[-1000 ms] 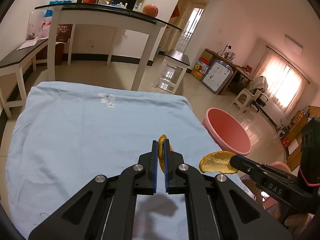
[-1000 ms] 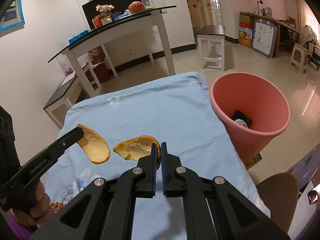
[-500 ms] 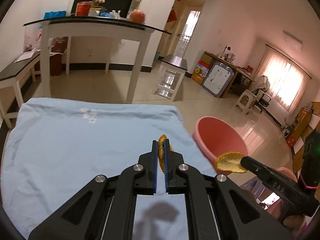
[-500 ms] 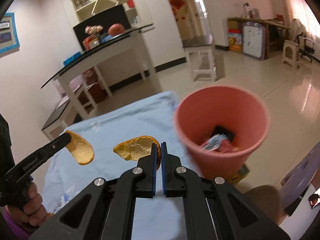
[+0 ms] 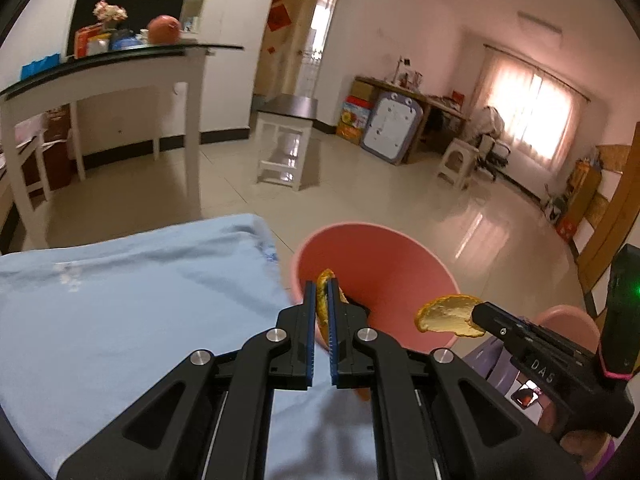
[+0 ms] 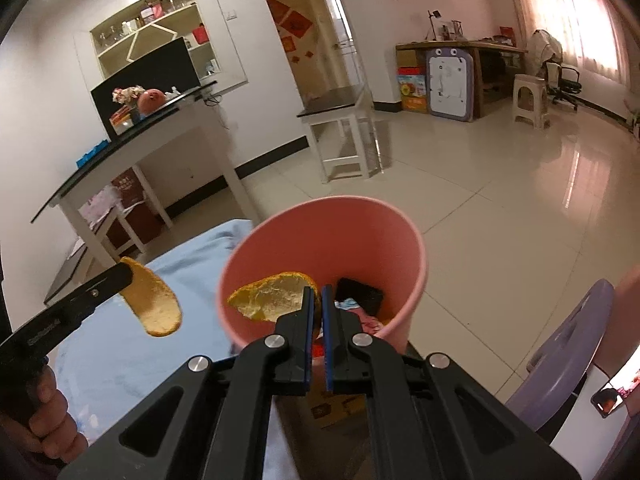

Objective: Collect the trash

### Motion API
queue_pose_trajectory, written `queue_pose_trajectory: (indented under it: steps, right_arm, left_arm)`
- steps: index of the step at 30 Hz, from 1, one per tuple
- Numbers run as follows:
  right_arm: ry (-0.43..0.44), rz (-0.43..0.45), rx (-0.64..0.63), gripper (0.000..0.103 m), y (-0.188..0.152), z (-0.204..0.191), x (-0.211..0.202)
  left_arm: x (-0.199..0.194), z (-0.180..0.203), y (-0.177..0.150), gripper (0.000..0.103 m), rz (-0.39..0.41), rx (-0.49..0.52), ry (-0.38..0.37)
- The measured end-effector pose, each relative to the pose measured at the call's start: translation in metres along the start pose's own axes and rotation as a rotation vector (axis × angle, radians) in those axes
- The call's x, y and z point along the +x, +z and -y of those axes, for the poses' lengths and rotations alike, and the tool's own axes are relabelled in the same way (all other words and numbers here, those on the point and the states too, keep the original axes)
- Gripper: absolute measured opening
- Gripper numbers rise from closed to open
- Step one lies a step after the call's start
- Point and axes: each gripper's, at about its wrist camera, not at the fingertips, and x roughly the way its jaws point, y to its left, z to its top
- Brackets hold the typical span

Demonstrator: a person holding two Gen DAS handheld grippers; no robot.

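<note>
My left gripper is shut on a piece of orange peel, held edge-on at the near rim of the pink trash bin. My right gripper is shut on a second, broad piece of orange peel over the mouth of the same pink bin. Each gripper shows in the other's view: the right one with its peel, the left one with its peel. Dark and colourful trash lies in the bin.
A table under a light blue cloth lies left of the bin. A purple chair stands at the right. Farther off are a white console table, a small white side table, a stool and shiny tiled floor.
Both grippers carried their peels rightward off the blue cloth to the pink bin. The bin grew larger in both views. Both grips stayed shut.
</note>
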Motion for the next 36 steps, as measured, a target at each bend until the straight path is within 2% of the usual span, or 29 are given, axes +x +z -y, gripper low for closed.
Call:
queue_pose_trajectory:
  steps: [7,14,27,30,33,34,35,36]
  right_arm:
    - [-0.030,-0.019,-0.003,0.004,0.006,0.019,0.026]
    - [-0.042,-0.038,-0.034,0.004,0.008,0.020,0.048]
    - [-0.075,-0.090,-0.064,0.004,0.006,0.015,0.082]
    - [-0.077,-0.096,-0.069,0.008,0.008,0.014,0.086]
    - [-0.079,-0.094,-0.073,0.012,0.008,0.014,0.084]
    - [-0.080,-0.091,-0.074,0.014,0.010,0.014,0.084]
    - [-0.081,-0.088,-0.074,0.021,0.010,0.014,0.082]
    - [-0.080,-0.083,-0.074,0.025,0.011,0.014,0.081]
  left_arm:
    - [0.043,0.024,0.001,0.005,-0.053,0.045,-0.014]
    - [0.071,0.036,-0.003,0.005,-0.095,0.063,-0.014]
    - [0.093,0.029,-0.009,0.005,-0.133,0.050,0.009]
    - [0.094,0.030,-0.009,0.005,-0.140,0.050,0.015]
    - [0.095,0.032,-0.009,0.012,-0.160,0.058,0.020]
    - [0.094,0.031,-0.008,0.020,-0.157,0.057,0.021]
    - [0.093,0.031,-0.007,0.026,-0.152,0.054,0.019]
    - [0.091,0.031,-0.006,0.028,-0.145,0.051,0.013]
